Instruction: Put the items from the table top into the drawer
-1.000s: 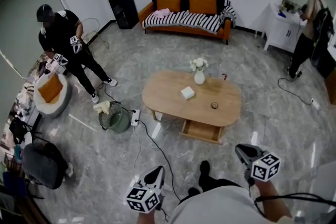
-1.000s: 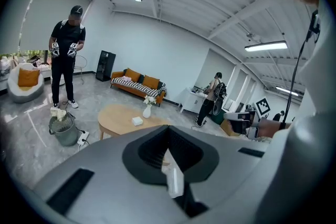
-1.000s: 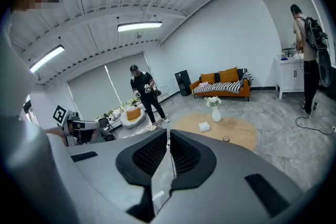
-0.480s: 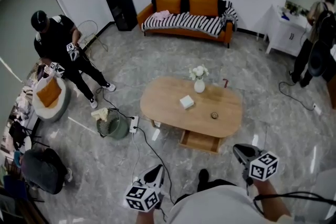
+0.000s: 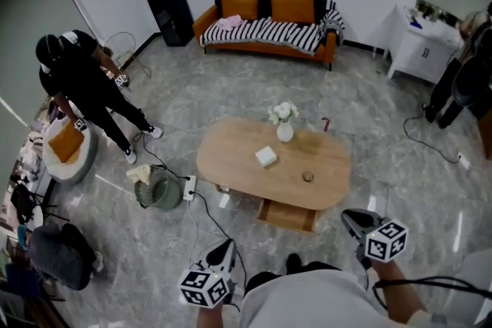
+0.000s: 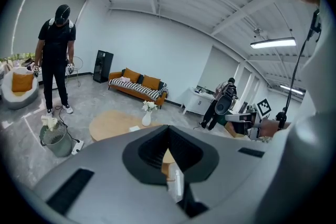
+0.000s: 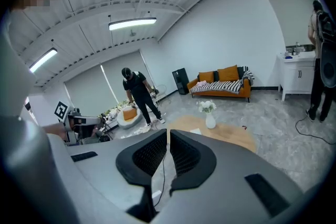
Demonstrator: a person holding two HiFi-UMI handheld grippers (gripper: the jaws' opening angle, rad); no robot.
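I am closing in: the desk [image 5: 231,157] sits lower and nearer in the head view than a second ago. The left gripper [image 5: 223,248] and right gripper [image 5: 350,217] both carry their jaws pressed together, empty. The white box [image 5: 266,157] waits on top. The drawer [image 5: 288,216] juts out beneath, so I judge picking can start soon.

An oval, light wooden tabletop [image 5: 231,159] stands in the middle of a grey, glossy stone-patterned floor [image 5: 231,92]. Three things sit on it, well apart. Near the far edge is a small white vase [image 5: 285,132] holding white flowers, upright. Towards the middle lies a small white box [image 5: 266,157], flat on the wood. Nearer the front, to the right, is a small dark round object [image 5: 307,177], too small to identify. Below the front edge, a wooden drawer [image 5: 288,216] is pulled out.
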